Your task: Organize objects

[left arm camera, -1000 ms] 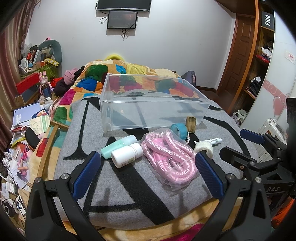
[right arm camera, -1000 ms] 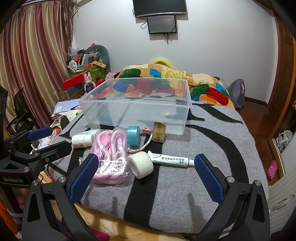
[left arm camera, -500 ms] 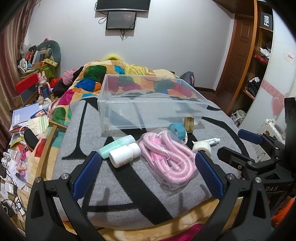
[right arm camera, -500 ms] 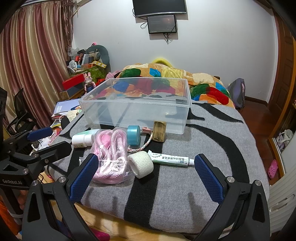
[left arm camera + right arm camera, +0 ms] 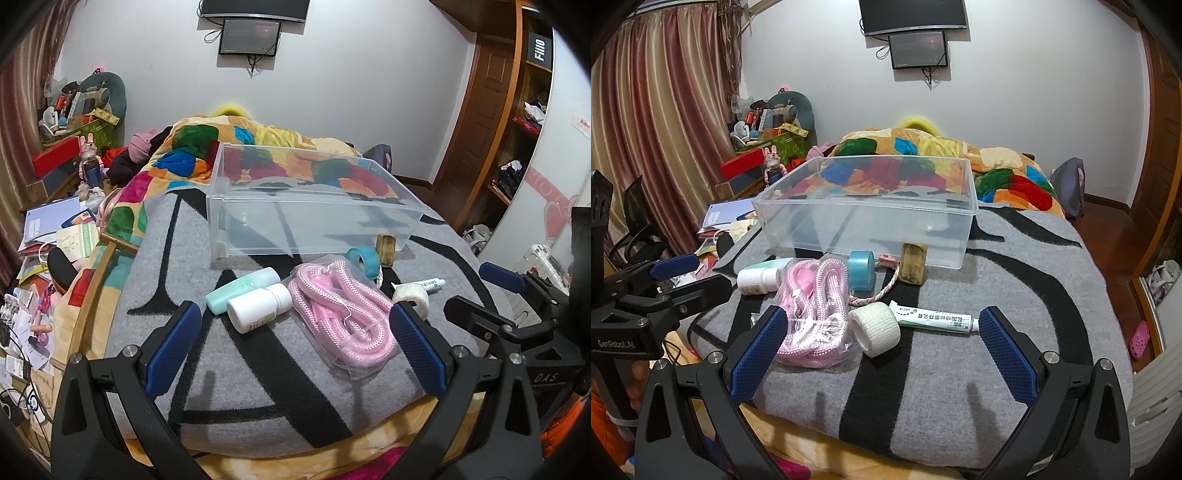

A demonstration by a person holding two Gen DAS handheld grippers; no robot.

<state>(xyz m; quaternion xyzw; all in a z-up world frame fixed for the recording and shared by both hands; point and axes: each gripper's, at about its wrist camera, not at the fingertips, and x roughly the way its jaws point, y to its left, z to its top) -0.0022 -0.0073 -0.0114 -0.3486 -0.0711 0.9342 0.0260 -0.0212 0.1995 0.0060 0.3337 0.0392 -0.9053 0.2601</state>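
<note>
An empty clear plastic bin (image 5: pixel 310 206) (image 5: pixel 871 218) stands on a grey and black blanket. In front of it lie a white bottle (image 5: pixel 258 308) (image 5: pixel 757 280), a mint tube (image 5: pixel 240 286), bagged pink rope (image 5: pixel 343 310) (image 5: pixel 812 310), a blue tape roll (image 5: pixel 364 258) (image 5: pixel 861 269), a wooden block (image 5: pixel 386 245) (image 5: pixel 913 264), a white bandage roll (image 5: pixel 412 297) (image 5: pixel 875 328) and an ointment tube (image 5: pixel 934 319). My left gripper (image 5: pixel 295 347) is open and empty, near the bottles and rope. My right gripper (image 5: pixel 882 354) is open and empty, near the bandage roll.
A colourful quilt (image 5: pixel 923 151) lies behind the bin. Cluttered boxes and papers (image 5: pixel 55 184) sit at the left of the bed. A wooden door and shelves (image 5: pixel 517 110) are on the right. Each gripper shows at the edge of the other's view (image 5: pixel 517 295) (image 5: pixel 657 291).
The left gripper has drifted slightly back and left, so the objects sit a little further right in its view. The right gripper has barely moved. Both stay open.
</note>
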